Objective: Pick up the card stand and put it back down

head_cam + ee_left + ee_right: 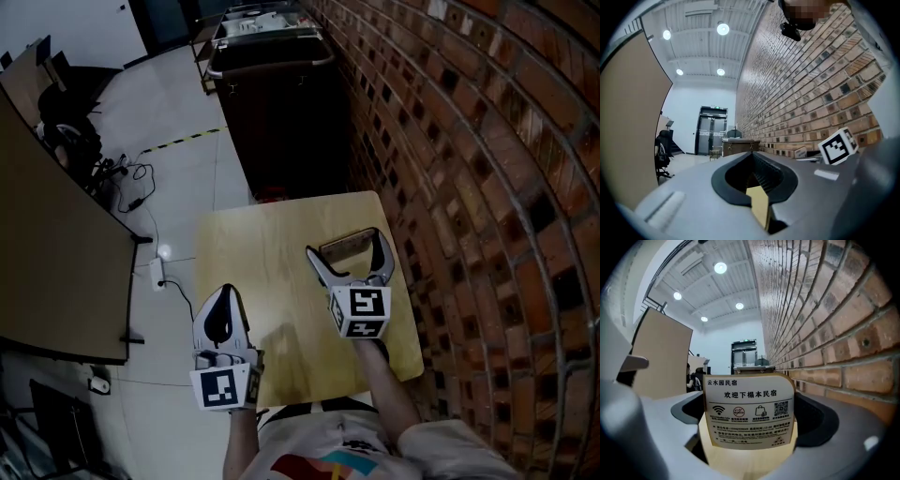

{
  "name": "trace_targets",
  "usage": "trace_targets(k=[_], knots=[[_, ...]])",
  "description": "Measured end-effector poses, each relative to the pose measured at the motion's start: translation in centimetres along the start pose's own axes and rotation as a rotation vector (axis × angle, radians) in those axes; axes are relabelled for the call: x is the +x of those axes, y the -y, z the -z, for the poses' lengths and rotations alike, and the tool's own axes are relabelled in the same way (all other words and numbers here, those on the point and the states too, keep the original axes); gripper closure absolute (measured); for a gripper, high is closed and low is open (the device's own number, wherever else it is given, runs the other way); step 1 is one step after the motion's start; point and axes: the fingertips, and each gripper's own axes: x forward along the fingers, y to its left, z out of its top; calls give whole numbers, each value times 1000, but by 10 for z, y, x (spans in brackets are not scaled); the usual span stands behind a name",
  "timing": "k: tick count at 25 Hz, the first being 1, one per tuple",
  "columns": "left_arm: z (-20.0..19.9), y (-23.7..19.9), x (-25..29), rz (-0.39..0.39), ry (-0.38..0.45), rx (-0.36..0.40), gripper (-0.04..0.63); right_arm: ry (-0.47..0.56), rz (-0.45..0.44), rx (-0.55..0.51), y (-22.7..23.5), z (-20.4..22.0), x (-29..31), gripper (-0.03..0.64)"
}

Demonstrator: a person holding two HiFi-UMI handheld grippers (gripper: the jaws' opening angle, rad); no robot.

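The card stand (345, 243) is a wooden block holding a printed sign, and it stands on the small wooden table (262, 281) near the far right corner. In the right gripper view the card stand (749, 416) faces the camera and rests on the tabletop. My right gripper (348, 253) is open, with one jaw on each side of the stand; I see no lift. My left gripper (225, 292) is shut and empty, and it hovers at the table's left front edge. In the left gripper view its jaws (751, 153) meet at the tips.
A brick wall (487, 187) runs close along the table's right side. A dark cart (272, 103) stands beyond the table's far edge. A brown partition (47, 253) is at the left, with cables and a power strip (155, 272) on the floor.
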Motion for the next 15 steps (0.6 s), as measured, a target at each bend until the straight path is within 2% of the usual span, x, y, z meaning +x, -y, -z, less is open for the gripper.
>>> trace_targets(k=[5,9,15], knots=[[19,2,7,14,-48,-13,591,-125,110,18,34,55,79,48],[28,-5,13,28,-81,14,590,-242,141,21,44,103,121,49],[49,-28,18,-30,-149,17,590,-332,189,68,57,150,155,49]])
